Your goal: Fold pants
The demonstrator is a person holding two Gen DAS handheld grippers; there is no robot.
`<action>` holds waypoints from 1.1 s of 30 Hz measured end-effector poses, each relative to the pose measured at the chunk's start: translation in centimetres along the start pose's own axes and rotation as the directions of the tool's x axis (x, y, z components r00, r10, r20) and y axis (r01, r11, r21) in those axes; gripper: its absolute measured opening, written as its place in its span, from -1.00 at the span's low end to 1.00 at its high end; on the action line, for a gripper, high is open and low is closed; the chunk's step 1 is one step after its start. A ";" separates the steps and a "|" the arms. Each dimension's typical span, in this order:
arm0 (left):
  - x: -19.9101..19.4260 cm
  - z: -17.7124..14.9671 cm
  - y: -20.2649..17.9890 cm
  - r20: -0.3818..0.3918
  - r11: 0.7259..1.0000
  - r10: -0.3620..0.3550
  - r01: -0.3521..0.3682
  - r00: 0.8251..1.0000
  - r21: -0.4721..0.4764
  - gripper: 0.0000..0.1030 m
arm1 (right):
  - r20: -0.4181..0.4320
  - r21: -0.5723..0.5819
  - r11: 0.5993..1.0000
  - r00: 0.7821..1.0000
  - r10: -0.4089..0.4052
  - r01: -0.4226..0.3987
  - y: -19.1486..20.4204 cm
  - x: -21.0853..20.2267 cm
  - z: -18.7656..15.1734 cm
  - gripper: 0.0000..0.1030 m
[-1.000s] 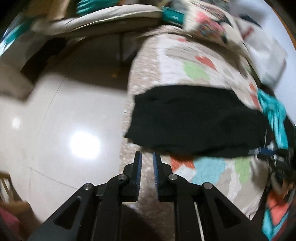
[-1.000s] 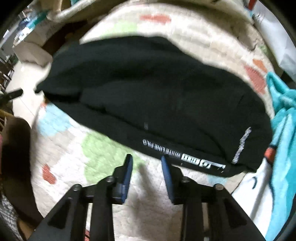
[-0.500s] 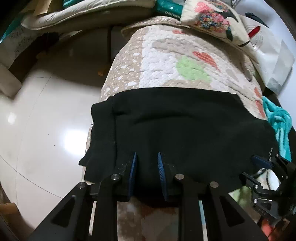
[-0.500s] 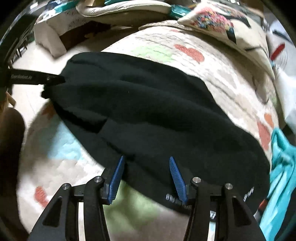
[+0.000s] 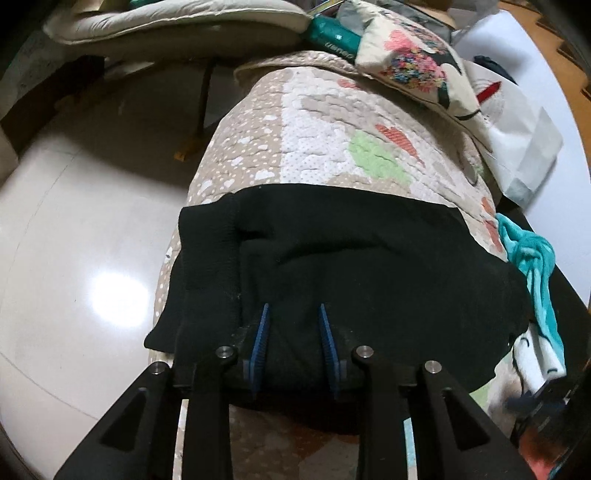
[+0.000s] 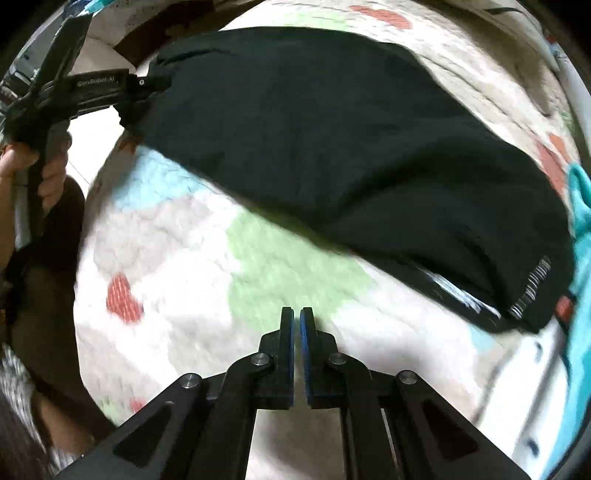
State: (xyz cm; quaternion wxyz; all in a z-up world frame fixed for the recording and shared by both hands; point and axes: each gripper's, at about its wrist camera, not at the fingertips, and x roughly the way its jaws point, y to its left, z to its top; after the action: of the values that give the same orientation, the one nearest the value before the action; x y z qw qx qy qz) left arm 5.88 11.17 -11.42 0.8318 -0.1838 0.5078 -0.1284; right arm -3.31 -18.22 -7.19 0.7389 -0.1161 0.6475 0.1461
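Note:
The black pants (image 5: pixel 351 266) lie folded on a patterned quilt (image 5: pixel 317 122); in the right wrist view the pants (image 6: pixel 332 129) stretch across the upper half, with white lettering near their right end. My left gripper (image 5: pixel 293 317) is open, its blue pads (image 5: pixel 262 332) resting over the near edge of the pants with cloth between the jaws. It also shows in the right wrist view (image 6: pixel 110 88) at the pants' left end. My right gripper (image 6: pixel 296 317) is shut and empty, above bare quilt (image 6: pixel 207 280), apart from the pants.
A teal garment (image 5: pixel 535 266) lies at the quilt's right edge. A floral pillow (image 5: pixel 413 62) and a white bag (image 5: pixel 524 144) sit at the far end. Glossy floor (image 5: pixel 81 258) lies left of the bed. A cushion (image 5: pixel 166 18) is beyond.
My left gripper moved forward onto the pants' near edge and opened wider. My right gripper closed and pulled back off the pants onto bare quilt.

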 end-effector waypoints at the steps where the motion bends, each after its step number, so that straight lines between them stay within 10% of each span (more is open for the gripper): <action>1: 0.0 0.1 0.1 0.000 1.000 -0.011 0.011 1.000 -0.004 -0.40 | 0.032 0.054 0.999 0.999 -0.006 0.004 -1.6 -1.3 0.1 -0.73; 2: 0.0 0.1 0.3 -0.002 0.999 -0.034 0.034 0.999 -0.015 -0.30 | 0.078 0.149 0.989 0.996 -0.036 0.024 -4.3 -3.0 0.3 -0.56; 4: 0.1 0.2 0.6 0.002 0.997 -0.074 0.074 0.997 -0.037 -0.24 | 0.127 0.286 0.955 0.985 -0.115 0.074 -8.4 -4.9 0.7 0.48; 5: 0.1 0.2 0.7 0.003 0.996 -0.084 0.084 0.996 -0.043 -0.22 | 0.149 0.367 0.924 0.974 -0.171 0.106 -11.0 -5.6 0.7 0.52; 11: 0.2 0.3 1.3 0.008 0.989 -0.128 0.129 0.992 -0.075 -0.18 | 0.068 0.615 0.778 0.974 -0.215 0.129 -19.7 -2.9 0.1 0.44; 15: 0.3 0.3 1.0 0.011 0.990 -0.126 0.126 0.992 -0.060 -0.11 | 0.058 0.625 0.769 0.976 -0.212 0.130 -20.7 -0.6 0.2 0.41; 16: 0.3 0.3 0.9 0.012 0.991 -0.122 0.123 0.992 -0.053 -0.10 | 0.050 0.620 0.775 0.980 -0.194 0.122 -20.4 0.0 0.1 -0.18; 19: 0.3 0.3 0.7 0.012 0.993 -0.113 0.113 0.994 -0.037 -0.09 | -0.021 0.592 0.786 0.978 -0.207 0.179 -19.8 0.3 0.0 -0.42; 25: 0.2 0.2 0.7 0.014 0.992 -0.118 0.119 0.993 -0.046 -0.08 | -0.107 0.670 0.693 0.958 -0.265 0.266 -20.4 -0.9 -2.0 0.09; 27: 0.0 0.2 0.9 0.018 0.991 -0.122 0.123 0.992 -0.053 -0.08 | -0.121 0.642 0.700 0.943 -0.309 0.311 -19.4 -1.8 -1.5 0.09; 31: -0.1 0.3 1.2 0.021 0.989 -0.126 0.128 0.992 -0.075 -0.08 | -0.048 0.540 0.699 0.847 -0.530 0.468 -15.1 -6.6 1.2 0.13; 33: 0.0 0.3 1.0 0.018 0.991 -0.115 0.116 0.993 -0.069 -0.08 | 0.084 0.488 0.773 0.860 -0.503 0.405 -12.9 -8.3 4.2 0.17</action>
State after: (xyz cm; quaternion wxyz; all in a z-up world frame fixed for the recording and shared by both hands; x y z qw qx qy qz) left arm 6.14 12.16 -11.75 0.8196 -0.2427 0.4946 -0.1570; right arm 4.30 -29.29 1.33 0.8221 -0.0777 0.5340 -0.1815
